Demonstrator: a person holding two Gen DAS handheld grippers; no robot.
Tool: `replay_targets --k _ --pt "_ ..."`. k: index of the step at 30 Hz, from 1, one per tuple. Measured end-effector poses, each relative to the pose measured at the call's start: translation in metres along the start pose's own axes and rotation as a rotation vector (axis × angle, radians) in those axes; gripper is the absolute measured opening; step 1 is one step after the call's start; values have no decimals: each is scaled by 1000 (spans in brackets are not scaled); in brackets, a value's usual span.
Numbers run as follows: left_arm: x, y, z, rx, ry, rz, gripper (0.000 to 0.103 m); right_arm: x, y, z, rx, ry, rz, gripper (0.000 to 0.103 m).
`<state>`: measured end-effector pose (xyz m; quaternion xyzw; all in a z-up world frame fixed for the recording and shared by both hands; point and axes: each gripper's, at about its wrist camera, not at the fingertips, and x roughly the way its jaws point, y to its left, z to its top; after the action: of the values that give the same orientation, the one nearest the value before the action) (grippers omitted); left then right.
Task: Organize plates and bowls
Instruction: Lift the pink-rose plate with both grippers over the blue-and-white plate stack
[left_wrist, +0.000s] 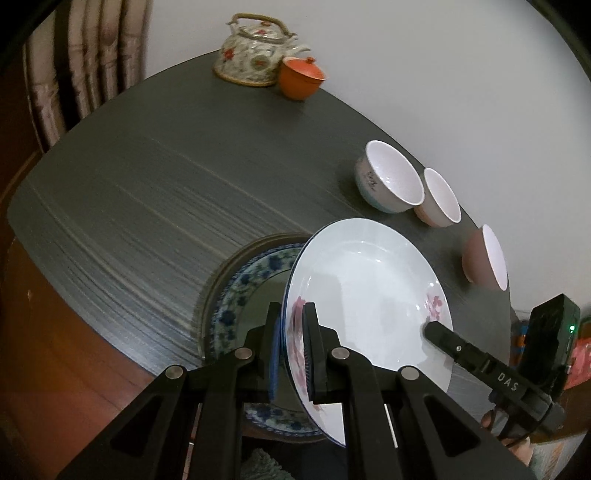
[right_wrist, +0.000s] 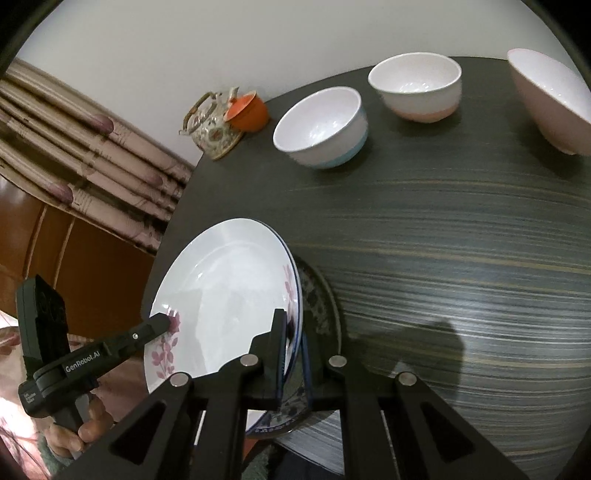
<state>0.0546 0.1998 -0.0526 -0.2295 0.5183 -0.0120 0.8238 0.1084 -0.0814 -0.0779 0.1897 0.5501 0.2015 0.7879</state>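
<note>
Both grippers, left (left_wrist: 291, 343) and right (right_wrist: 291, 354), pinched opposite rims of the white pink-flowered porcelain plate (left_wrist: 365, 291) above the blue-patterned plate (left_wrist: 236, 295) at the dark table's (left_wrist: 147, 192) near edge; uneven lowering could chip them.

Both wrist views look steeply down, close, from opposite rims of 1 white plate (left_wrist: 369, 291) (right_wrist: 229, 295).

White plate (left_wrist: 369, 288): pink floral rim, tilted, raised above patterned plate.
Patterned plate (left_wrist: 240, 295): blue-flowered, apparently flat on table.
Bowls (right_wrist: 321, 125): three, upright, in a row.
</note>
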Motion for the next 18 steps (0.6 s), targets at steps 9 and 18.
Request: replay_targets --k 9,18 --pt "12 21 -4 -34 22 4 8 15 -1 -12 11 37 -24 8" --pt "23 30 -3 -48 42 12 8 26 -2 -19 27 59 -38 8"
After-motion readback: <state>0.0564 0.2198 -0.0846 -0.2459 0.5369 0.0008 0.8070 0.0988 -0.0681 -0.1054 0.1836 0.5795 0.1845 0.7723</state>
